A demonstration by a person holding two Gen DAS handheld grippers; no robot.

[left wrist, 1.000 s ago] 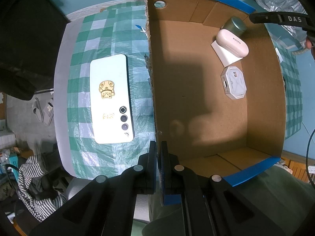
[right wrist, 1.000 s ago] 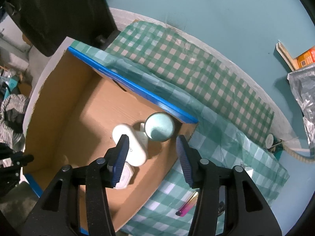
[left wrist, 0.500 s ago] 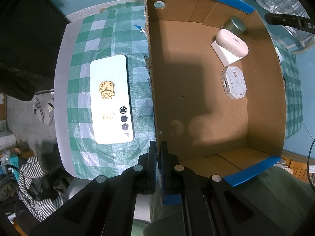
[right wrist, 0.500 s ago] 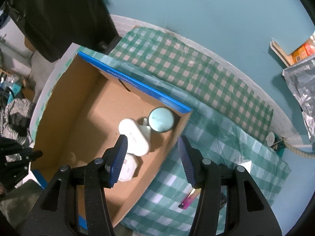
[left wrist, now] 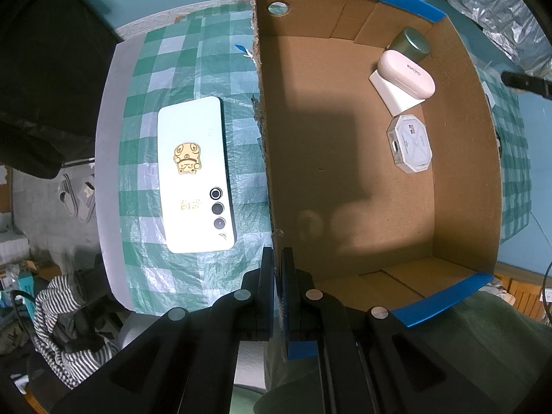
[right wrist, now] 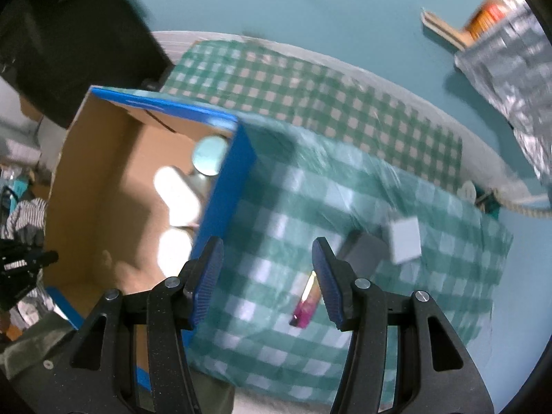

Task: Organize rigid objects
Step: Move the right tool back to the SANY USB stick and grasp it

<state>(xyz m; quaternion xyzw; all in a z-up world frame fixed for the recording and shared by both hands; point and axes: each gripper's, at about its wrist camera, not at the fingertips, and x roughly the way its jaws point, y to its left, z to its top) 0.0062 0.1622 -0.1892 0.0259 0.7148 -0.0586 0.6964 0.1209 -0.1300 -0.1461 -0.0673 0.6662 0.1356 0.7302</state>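
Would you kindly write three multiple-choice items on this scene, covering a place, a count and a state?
1. Where does the phone lie?
A. in the box
B. on the checked cloth beside the box
C. in a gripper

2. How many things lie in the cardboard box?
A. two
B. four
C. six

3. How is the right gripper?
A. open, empty
B. shut on the lighter
C. gripping the box

Answers: 1 B, it lies outside the box wall. 2 B: tin, pink case, white block, octagonal box. 3 A, its fingers stand apart.
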